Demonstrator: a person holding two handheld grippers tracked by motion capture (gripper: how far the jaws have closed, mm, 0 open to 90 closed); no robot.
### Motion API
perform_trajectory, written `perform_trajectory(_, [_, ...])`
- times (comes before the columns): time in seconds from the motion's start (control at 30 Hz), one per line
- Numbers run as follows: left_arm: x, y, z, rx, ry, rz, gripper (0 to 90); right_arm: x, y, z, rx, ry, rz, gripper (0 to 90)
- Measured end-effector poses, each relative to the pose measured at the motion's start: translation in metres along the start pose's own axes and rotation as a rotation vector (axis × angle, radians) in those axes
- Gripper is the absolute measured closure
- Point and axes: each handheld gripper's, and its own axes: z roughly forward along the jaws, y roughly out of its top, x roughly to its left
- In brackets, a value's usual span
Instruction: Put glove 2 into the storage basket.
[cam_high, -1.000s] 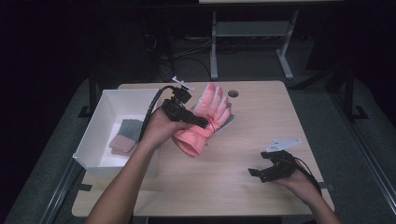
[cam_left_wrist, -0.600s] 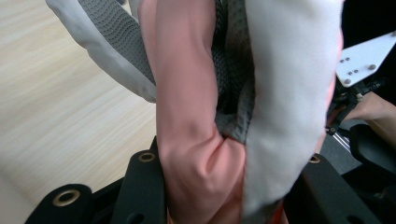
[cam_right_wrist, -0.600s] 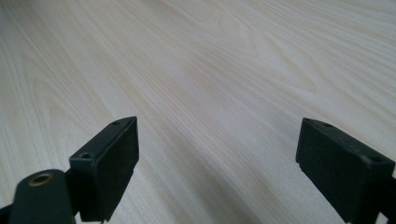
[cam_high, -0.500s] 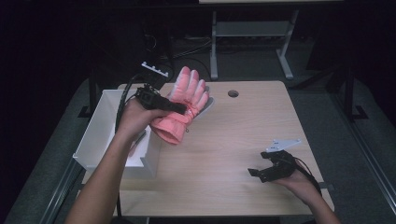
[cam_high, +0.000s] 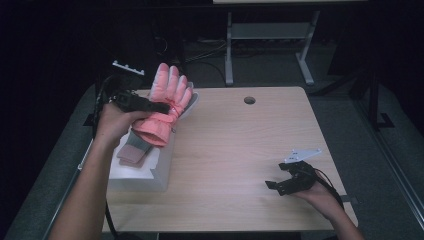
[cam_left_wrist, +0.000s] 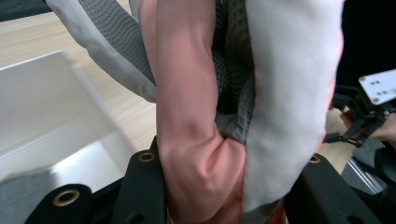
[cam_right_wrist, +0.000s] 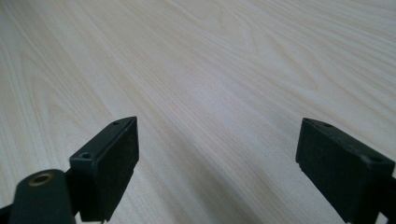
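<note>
the glove (cam_high: 165, 107) is a padded winter one, salmon pink on the back with pale pink fingertips, a grey textured palm and a light grey edge. in the high view its fingers point up and away from the person while its cuff hangs down toward the white box (cam_high: 145, 172) at the left side of the desk (cam_high: 240, 150). it is lifted clear of the desk, above the near right corner of the box.

the left claw (cam_high: 167, 106) is clamped across the middle of the glove. in the left gripper view (cam_left_wrist: 229, 186) the pink and white fabric bulges between the two black jaws, bunched and creased where they press on it, so the jaws stand partly apart with the thick glove filling the gap.

a second greyish and dusty pink thing (cam_high: 134, 150) lies inside the box, below the held glove.

the right claw (cam_high: 280, 184) rests low at the near right part of the desk, well apart from the glove. in the right gripper view (cam_right_wrist: 217, 163) its jaws stand wide apart with bare wood between them, gripping nothing.
</note>
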Motion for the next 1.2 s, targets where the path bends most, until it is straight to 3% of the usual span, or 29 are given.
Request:
perform_trajectory(0.23, [0.03,-0.014,-0.014,-0.016,0.045,-0.073,61.3,0.0,0.0,0.0,0.001,0.0,0.0,13.1])
perform_trajectory(0.57, [0.055,-0.029,-0.022,-0.026,0.097,-0.14,61.3,-0.001,0.0,0.001,0.004,0.001,0.003,13.1])
perform_trajectory(0.83, [0.077,-0.047,-0.013,-0.016,0.139,-0.209,61.2,0.0,0.0,0.001,0.009,0.005,-0.002,13.4])
perform_trajectory(1.2, [0.095,-0.068,0.021,0.049,0.164,-0.263,60.8,-0.001,0.0,0.0,0.007,0.004,-0.003,13.4])
